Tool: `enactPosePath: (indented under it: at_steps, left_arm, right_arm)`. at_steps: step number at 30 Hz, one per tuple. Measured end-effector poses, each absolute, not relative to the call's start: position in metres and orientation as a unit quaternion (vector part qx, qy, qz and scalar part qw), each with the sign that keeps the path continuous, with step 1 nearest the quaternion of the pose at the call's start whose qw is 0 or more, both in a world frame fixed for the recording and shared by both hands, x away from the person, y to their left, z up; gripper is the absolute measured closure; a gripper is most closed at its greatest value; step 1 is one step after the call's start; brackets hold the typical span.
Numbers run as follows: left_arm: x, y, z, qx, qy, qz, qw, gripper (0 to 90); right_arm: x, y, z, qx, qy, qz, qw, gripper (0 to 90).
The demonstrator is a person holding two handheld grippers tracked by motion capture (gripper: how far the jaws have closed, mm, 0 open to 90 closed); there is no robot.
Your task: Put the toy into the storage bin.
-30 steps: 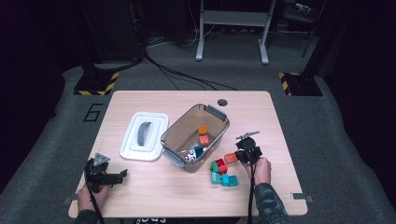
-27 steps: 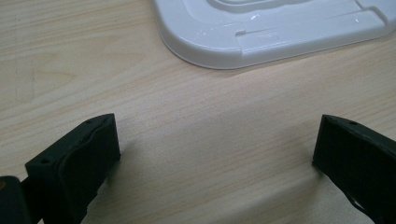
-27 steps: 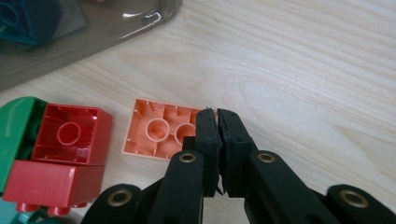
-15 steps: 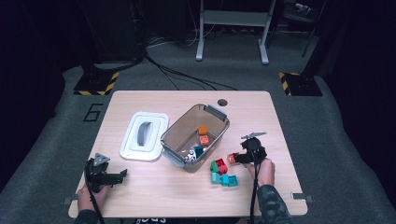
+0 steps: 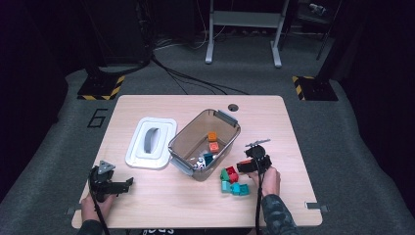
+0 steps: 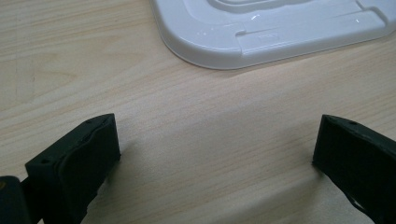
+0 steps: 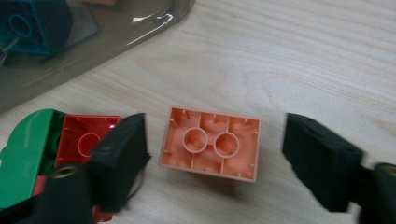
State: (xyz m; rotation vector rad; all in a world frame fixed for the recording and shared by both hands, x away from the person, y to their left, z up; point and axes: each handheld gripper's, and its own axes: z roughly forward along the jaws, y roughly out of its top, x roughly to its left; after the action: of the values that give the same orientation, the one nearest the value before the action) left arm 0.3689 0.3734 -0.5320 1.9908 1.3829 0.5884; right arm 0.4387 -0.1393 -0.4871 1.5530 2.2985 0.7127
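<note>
Dark grey carpet and black stands surround a pale wooden tabletop [image 5: 161, 205], where a clear bin [image 5: 182, 149] sits in the middle with a few blocks already inside and its white lid [image 5: 166, 127] lying flat beside it. Just right of the bin lies a small heap of blocks, and the work in hand looks like loading these into the bin.

The right gripper [image 7: 215, 154] hangs over that heap; its jaws have just been opening, then narrowing slightly, and now stand apart on either side of a peach block [image 7: 210, 144] that lies studs-down on the wood, untouched by either finger. A red block [image 7: 86, 135] and a green block [image 7: 23, 149] lie just beside it.

The left gripper [image 6: 215, 158] rests near the lid with its fingers spread wide and empty.

Next, the right fingers would probably need to close squarely on the peach block, then lift it over the bin wall.
</note>
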Motion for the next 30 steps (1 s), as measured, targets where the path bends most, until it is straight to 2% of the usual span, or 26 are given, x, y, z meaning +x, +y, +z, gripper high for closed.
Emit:
enactPosePath:
  at_steps: [3,6,30]
  left_arm:
    - [0.3688,0.3734,-0.532,0.757,0.526,0.224,0.318,0.3]
    - [0.3688,0.3733,-0.5321,0.756,0.526,0.224,0.318,0.3]
    - [0.3689,0.3726,-0.5325,0.752,0.529,0.225,0.322,0.3]
  right_arm:
    - [0.4383,-0.1377,-0.487,0.536,0.796,0.245,0.138,38.9]
    - [0.4382,-0.1371,-0.4877,0.532,0.799,0.245,0.135,42.4]
    - [0.4384,-0.1404,-0.479,0.534,0.795,0.245,0.151,43.2]
